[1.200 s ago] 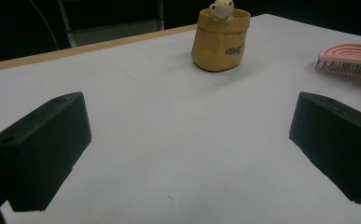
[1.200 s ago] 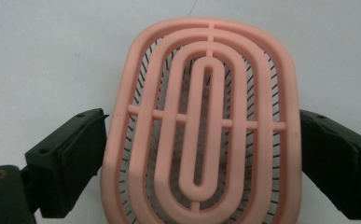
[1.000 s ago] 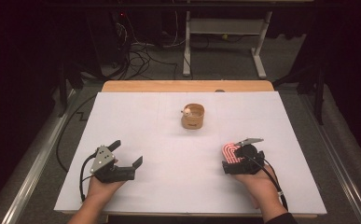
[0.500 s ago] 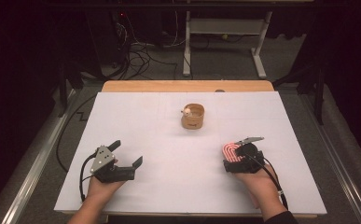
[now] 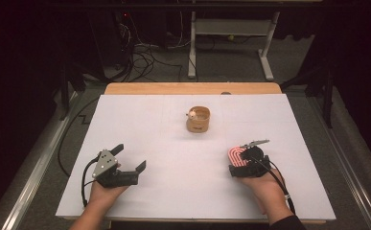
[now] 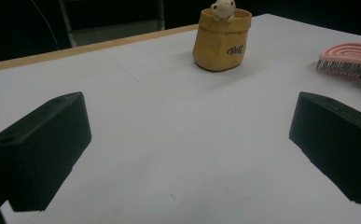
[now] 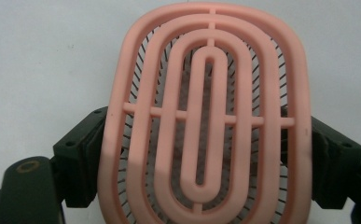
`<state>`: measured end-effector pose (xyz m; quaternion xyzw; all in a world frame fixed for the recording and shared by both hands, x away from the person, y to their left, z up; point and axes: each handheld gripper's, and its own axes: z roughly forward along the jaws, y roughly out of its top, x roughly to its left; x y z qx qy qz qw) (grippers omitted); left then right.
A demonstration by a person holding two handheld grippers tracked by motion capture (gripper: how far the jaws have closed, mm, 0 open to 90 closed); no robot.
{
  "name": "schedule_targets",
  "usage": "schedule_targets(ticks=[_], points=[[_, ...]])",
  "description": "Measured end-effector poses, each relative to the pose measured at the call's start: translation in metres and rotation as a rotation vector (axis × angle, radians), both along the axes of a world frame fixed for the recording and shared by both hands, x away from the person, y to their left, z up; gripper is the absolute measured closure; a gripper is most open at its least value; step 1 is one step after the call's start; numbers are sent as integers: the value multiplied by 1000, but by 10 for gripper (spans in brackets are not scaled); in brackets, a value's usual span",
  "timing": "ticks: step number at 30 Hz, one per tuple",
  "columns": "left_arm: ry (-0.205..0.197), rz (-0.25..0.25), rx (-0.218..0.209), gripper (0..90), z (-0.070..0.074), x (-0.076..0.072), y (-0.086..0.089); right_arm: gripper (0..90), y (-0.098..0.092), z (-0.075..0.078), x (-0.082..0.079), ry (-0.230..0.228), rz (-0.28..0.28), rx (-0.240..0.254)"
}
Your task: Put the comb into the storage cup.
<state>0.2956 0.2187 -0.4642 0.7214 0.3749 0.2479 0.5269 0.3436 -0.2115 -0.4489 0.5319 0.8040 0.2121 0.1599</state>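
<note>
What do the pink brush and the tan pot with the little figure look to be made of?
Brush: likely matte moulded plastic, a smooth uniform pink frame with thin dark bristles showing through.
Pot: hard to tell, maybe soft rubbery plastic or ceramic, with a dull tan wall shaped like a folded bag.

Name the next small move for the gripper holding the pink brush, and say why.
Probably lift the pink brush slightly off the white table: the right gripper has its jaws clamped on both its sides, and the left gripper sits open and empty.
</note>
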Motion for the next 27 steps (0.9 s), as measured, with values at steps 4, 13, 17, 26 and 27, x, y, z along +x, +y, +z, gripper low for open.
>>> schedule_targets(ticks=[4,13,17,26,27], points=[[1,1,0,0,0,0,0,186,0,0,0,3,-1,2],[2,0,1,0,0,0,0,196,0,0,-1,-6,10,-4],[6,-1,1,0,-1,0,0,198,0,0,-1,-7,17,-5],[4,-2,1,0,-1,0,0,201,-1,2,0,0,30,-4],[4,-2,1,0,-1,0,0,201,-1,2,0,1,31,-3]])
